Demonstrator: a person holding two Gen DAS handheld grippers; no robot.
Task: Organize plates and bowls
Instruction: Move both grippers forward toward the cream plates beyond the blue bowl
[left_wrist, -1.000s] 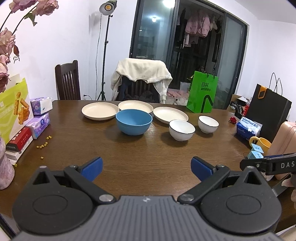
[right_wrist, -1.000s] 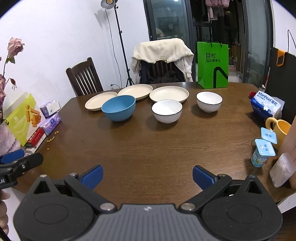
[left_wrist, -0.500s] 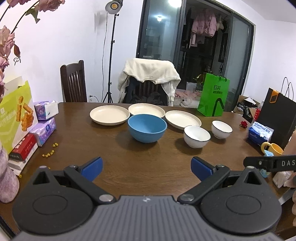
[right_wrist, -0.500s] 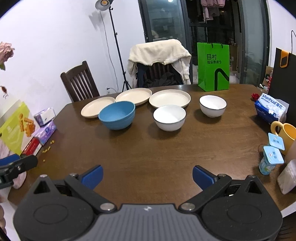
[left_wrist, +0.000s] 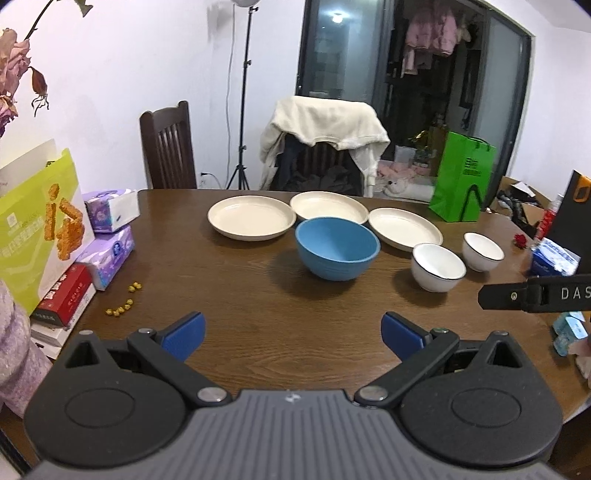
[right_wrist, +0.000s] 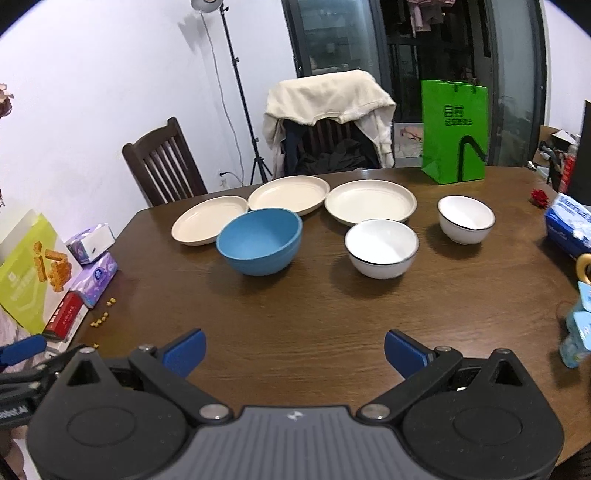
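We see the left gripper (left_wrist: 291, 332) and the right gripper (right_wrist: 293, 350) with jaws spread wide and empty above the counter (right_wrist: 295, 306); the letters "DAS" show on the right gripper's side in the left view. Ahead of both grippers stands the blue bowl (right_wrist: 259, 240), mouth up, with two white bowls (right_wrist: 382, 247) to its right, also upright. Beyond them three cream plates (right_wrist: 289, 194) lie flat in a row running left to right, and a blue box (right_wrist: 570, 223) far right reads "Manhua".
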